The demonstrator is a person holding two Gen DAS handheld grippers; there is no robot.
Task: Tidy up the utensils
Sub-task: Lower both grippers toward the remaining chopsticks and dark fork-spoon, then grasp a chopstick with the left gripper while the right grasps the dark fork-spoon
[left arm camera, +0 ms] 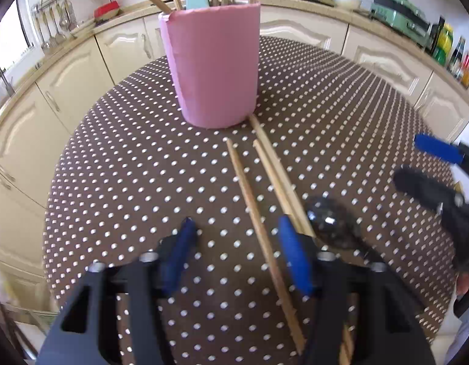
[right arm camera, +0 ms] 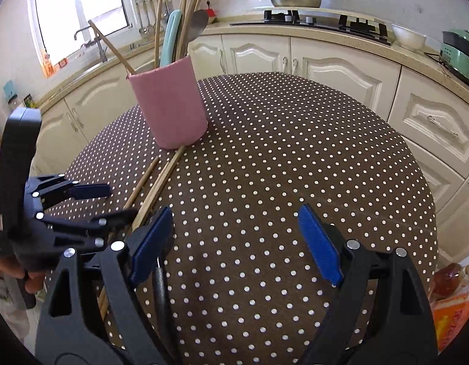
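Wooden chopsticks (left arm camera: pixel 258 219) lie loose on your desk (left arm camera: pixel 119 158), three slim, pale, round sticks on a brown cloth dotted with small white spots. Their long axes run from near your left hand-held gripper (left arm camera: pixel 237 255) away toward the pink holder (left arm camera: pixel 213 67); the longest one touches the holder's base with its far tip. One stick lies a little apart to the left of the other two, which sit side by side.

That single stick passes between the blue pads of your left hand-held gripper. The jaws stand partly spread, and neither pad presses on the stick. Just beside the right pad rests a shiny dark spoon bowl (left arm camera: pixel 331 222), smooth and rounded.

The pink holder is an upright matte cylinder, standing near the far side of the desk. It already carries more wooden sticks, a pale teal handle (right arm camera: pixel 170 39) and a metal spoon (right arm camera: pixel 199 27), all leaning outward.

Your right hand-held gripper (right arm camera: pixel 237 243) hangs over bare cloth, jaws spread wide with nothing between them. Its blue pads look flat and rubbery on black angular arms.
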